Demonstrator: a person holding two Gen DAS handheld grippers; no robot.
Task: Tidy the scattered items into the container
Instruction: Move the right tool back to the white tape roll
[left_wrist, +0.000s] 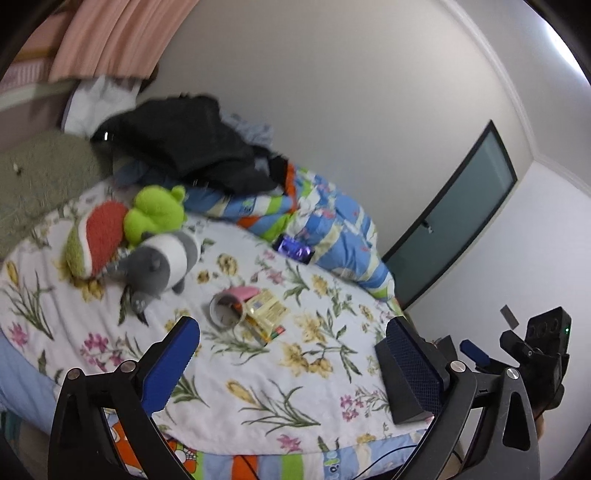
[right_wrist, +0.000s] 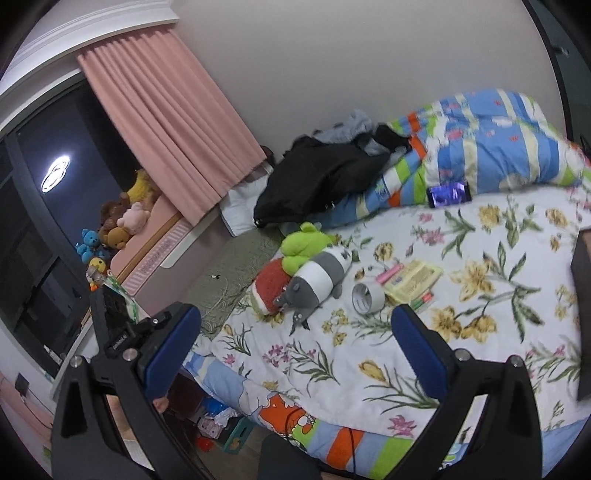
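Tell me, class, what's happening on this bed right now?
A person holds two grippers over a floral bedsheet. Both the left gripper and the right gripper are open and empty. The tape roll, yellow packet and plush toys lie untouched, and the black container sits near the bed's edge.

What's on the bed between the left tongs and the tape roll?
Nothing, only bare flowery bedsheet lies between the open left tongs and the tape roll, as the left wrist view shows.
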